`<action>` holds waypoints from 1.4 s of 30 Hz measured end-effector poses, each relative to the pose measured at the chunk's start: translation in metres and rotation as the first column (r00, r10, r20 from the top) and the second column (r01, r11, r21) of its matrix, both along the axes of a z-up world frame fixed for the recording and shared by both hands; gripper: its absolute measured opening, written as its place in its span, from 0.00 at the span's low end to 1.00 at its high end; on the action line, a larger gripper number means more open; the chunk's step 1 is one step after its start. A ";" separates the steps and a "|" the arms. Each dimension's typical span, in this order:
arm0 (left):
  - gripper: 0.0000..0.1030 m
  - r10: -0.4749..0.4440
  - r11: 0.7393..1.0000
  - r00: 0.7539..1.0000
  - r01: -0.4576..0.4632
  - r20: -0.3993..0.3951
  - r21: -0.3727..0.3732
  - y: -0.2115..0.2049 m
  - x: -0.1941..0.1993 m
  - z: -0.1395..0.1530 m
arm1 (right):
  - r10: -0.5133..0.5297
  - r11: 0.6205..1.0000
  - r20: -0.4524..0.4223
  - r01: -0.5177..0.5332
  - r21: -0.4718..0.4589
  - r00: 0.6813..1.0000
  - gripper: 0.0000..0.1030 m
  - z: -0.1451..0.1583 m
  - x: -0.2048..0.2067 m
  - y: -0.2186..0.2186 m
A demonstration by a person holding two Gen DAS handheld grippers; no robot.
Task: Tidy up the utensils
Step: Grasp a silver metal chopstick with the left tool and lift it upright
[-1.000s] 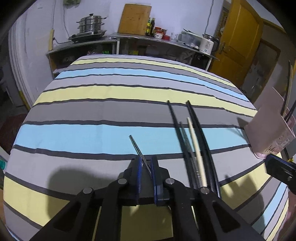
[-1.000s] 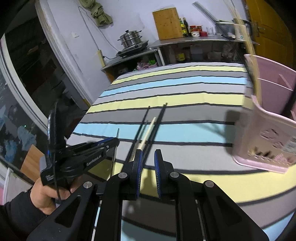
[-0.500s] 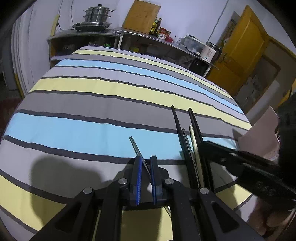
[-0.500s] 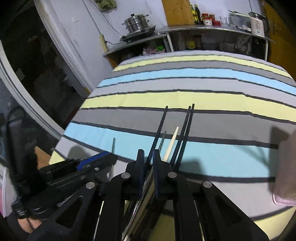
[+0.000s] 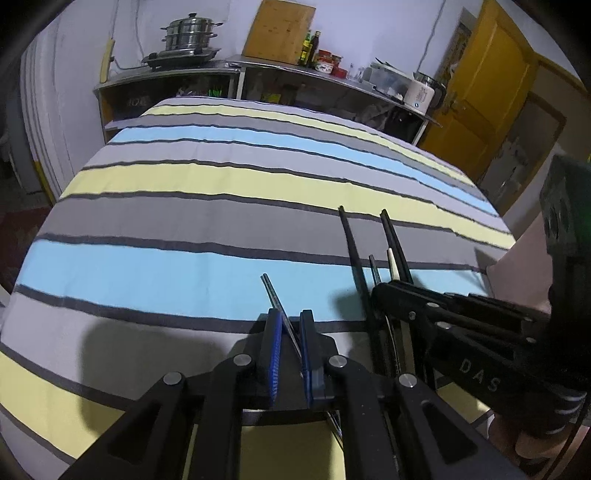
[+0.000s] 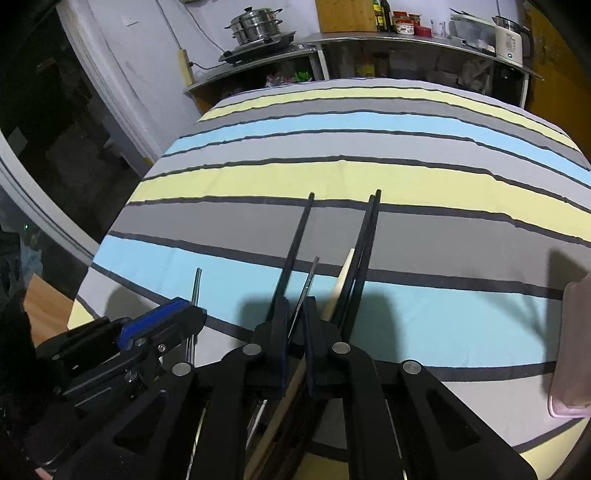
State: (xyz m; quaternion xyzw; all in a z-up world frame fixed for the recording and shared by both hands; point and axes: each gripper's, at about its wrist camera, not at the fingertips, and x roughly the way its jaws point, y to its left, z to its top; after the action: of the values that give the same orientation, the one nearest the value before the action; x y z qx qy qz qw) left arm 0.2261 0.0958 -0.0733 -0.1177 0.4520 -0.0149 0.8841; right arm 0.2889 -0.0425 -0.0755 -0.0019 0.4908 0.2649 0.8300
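My left gripper is shut on a single metal chopstick that sticks out ahead of it over the striped cloth; both show in the right wrist view, gripper and chopstick. My right gripper is closed around a thin metal chopstick in a bundle of black chopsticks and one pale wooden chopstick lying on the cloth. In the left wrist view the right gripper sits over that bundle.
The pink utensil holder shows only as an edge at the right. The striped table stretches ahead. Behind it stand a steel counter with a steamer pot, cutting board, kettle and a yellow door.
My right gripper moved left and down from near the pink holder to the chopstick bundle and narrowed around it. My left gripper kept its hold on the metal chopstick.
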 end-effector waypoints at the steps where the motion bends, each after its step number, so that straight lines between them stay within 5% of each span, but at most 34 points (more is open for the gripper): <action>1: 0.09 -0.008 1.000 1.000 0.008 0.001 0.011 -0.001 0.001 0.000 | 0.004 1.000 0.007 -0.004 -0.011 1.000 0.07 0.000 0.000 0.002; 16: 0.04 -0.023 0.999 1.000 0.023 0.013 -0.045 0.011 0.005 0.009 | 0.010 0.999 0.004 -0.010 0.043 1.000 0.06 0.014 -0.001 -0.006; 42: 0.03 -0.102 0.990 0.967 0.121 0.235 -0.067 -0.002 -0.072 0.142 | -0.021 0.980 0.220 -0.024 0.198 0.975 0.03 0.132 -0.072 -0.054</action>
State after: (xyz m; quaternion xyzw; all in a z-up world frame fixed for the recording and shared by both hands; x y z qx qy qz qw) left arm 0.1542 0.0936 0.0688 -0.1251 0.3509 -0.0963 0.9230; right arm 0.2170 -0.0963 0.0565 0.0515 0.3663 0.3117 0.8752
